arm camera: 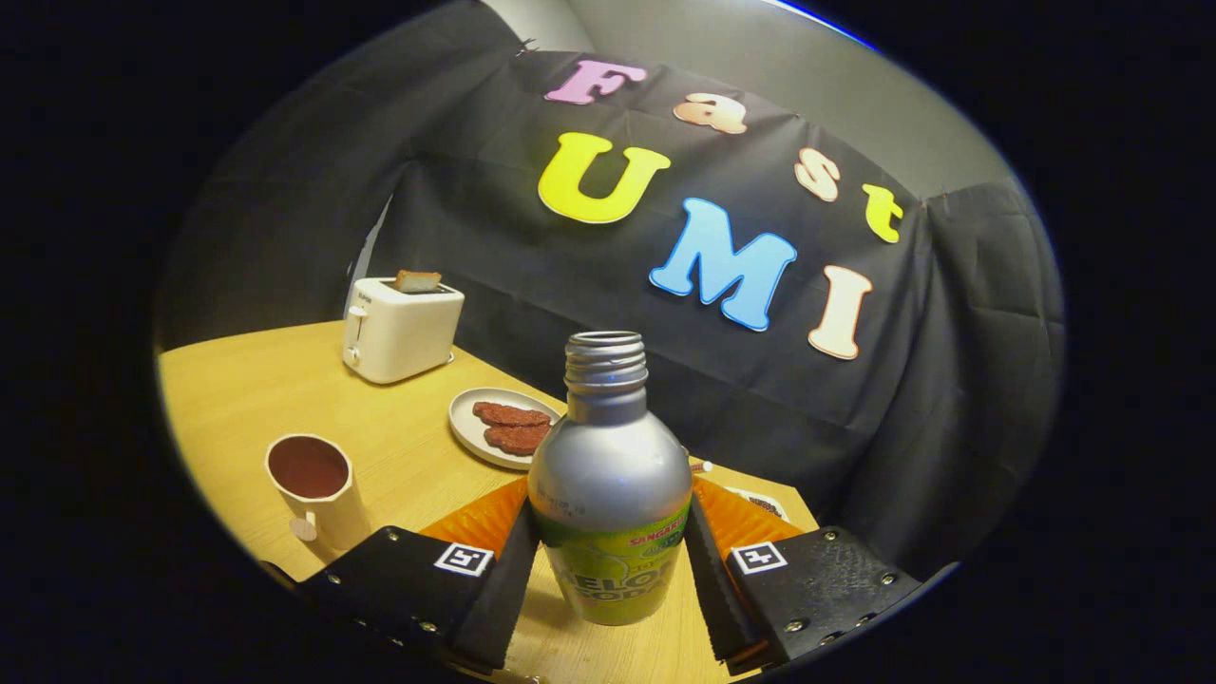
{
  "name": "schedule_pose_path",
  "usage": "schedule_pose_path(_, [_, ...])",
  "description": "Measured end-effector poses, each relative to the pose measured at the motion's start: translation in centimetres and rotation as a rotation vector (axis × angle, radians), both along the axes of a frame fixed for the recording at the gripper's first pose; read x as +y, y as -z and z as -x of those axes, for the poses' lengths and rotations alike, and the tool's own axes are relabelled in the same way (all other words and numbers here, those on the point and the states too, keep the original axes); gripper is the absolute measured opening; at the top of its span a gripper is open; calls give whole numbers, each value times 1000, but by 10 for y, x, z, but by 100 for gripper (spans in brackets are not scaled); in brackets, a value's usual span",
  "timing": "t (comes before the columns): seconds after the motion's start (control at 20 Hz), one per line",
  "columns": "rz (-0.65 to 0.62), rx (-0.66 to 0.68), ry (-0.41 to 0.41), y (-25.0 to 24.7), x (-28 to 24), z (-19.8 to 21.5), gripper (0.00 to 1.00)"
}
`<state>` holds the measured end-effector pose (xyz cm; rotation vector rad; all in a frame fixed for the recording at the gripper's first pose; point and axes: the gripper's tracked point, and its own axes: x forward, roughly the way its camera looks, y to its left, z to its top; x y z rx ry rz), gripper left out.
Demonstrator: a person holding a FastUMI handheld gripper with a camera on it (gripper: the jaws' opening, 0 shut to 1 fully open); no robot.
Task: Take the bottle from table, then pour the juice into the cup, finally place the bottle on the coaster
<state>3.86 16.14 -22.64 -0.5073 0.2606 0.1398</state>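
Wooden table [285,380], tool [611,560] clamped on uncapped silver bottle [610,475], label partly reading "SODA"

**Staged breakfast booth**

Setting: a recording booth dressed as a breakfast corner. Evidence: black cloth wall [532,285] draped behind, with a plain grey wall [760,66] above it; light wooden bench [256,389]; white toaster [399,328] with a slice of toast [418,280] in its slot; plate [470,423] carrying two brown patties [513,426]; pale cup [316,489] holding dark liquid; open bottle [608,475] standing between the fingers of the tool [608,560].
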Motion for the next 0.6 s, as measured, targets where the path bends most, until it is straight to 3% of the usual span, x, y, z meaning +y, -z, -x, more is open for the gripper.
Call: schedule_pose_path(0.6, [368, -10, -144, 20, 43, 16, 77])
